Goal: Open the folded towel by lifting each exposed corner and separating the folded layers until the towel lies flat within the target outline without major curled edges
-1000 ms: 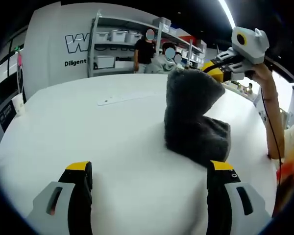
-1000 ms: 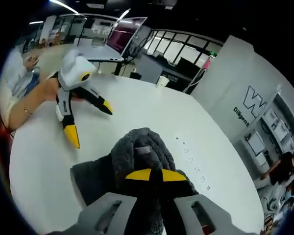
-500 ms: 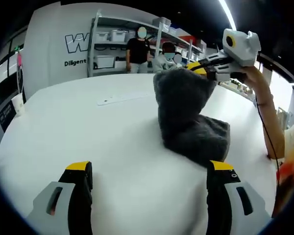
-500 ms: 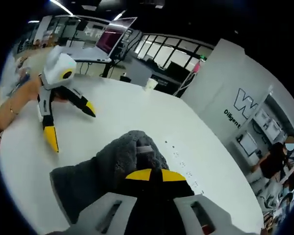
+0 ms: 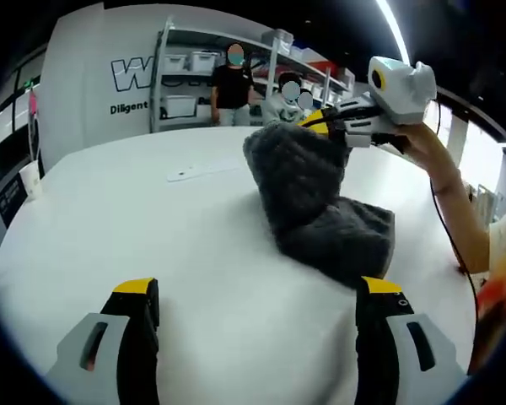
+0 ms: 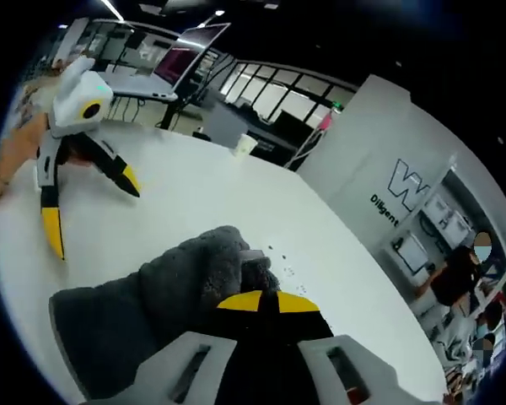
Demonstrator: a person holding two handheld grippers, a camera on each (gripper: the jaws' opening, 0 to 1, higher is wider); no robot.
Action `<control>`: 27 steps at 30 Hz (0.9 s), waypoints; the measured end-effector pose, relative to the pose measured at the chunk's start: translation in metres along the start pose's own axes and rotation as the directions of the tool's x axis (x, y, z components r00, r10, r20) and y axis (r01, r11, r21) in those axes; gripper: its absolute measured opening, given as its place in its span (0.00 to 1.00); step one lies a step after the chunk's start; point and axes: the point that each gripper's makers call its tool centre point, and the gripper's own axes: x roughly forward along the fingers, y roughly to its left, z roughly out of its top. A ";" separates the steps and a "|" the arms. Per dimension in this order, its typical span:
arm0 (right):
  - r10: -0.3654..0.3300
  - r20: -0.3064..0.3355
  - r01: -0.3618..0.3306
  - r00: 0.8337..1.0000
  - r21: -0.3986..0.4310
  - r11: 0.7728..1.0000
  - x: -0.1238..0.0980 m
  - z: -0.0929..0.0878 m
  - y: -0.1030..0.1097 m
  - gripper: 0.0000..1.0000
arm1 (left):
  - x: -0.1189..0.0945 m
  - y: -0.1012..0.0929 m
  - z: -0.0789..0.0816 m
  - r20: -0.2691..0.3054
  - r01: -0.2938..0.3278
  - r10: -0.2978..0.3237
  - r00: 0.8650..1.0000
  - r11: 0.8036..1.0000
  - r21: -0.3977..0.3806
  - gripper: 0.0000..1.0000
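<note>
Left gripper view: left tool low over the white bench, jaws spread wide with nothing between them, yellow tips pointing across the bench top. Dark grey towel ahead and to the right, its lower folded part resting on the bench, one corner pulled up into a peak. Right tool entering from the right at the top of that peak, jaws closed on the raised towel corner. Hand wrapped around the rear of the right tool, forearm sloping down toward the right edge, a dark cable hanging along it. Pale strip lying on the bench well beyond the towel. Shelving with bins and standing people in the background.

Right gripper view: right tool with yellow-tipped jaws pressed together, towel bunched between and below them, a small label at the gripped fold. Left tool well apart from the towel at upper left, jaws splayed in a wide V above the bench, tips close to the surface. Paper cup standing near the far bench edge.
</note>
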 end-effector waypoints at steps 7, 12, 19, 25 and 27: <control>0.012 -0.013 -0.012 1.000 0.016 1.000 0.010 -0.004 -0.001 0.00 | -0.007 0.004 0.003 0.015 -0.008 0.008 1.000 1.000 -0.004 0.95; 0.033 -0.044 -0.031 0.999 0.042 0.999 0.022 -0.010 -0.005 0.00 | -0.008 0.007 0.002 0.020 -0.013 0.013 1.000 1.000 -0.012 0.95; 0.115 -0.105 -0.104 0.988 0.103 0.989 0.040 -0.017 -0.011 0.00 | -0.010 0.006 0.004 0.029 -0.004 0.004 1.000 1.000 -0.014 0.95; 0.186 -0.143 -0.167 0.972 0.134 0.977 0.048 -0.022 -0.010 0.00 | -0.015 0.008 0.006 0.045 -0.006 0.007 0.999 1.000 -0.018 0.95; 0.218 -0.157 -0.196 0.963 0.147 0.970 0.050 -0.024 -0.009 0.00 | -0.016 0.008 0.007 0.053 -0.005 0.006 0.999 1.000 -0.022 0.95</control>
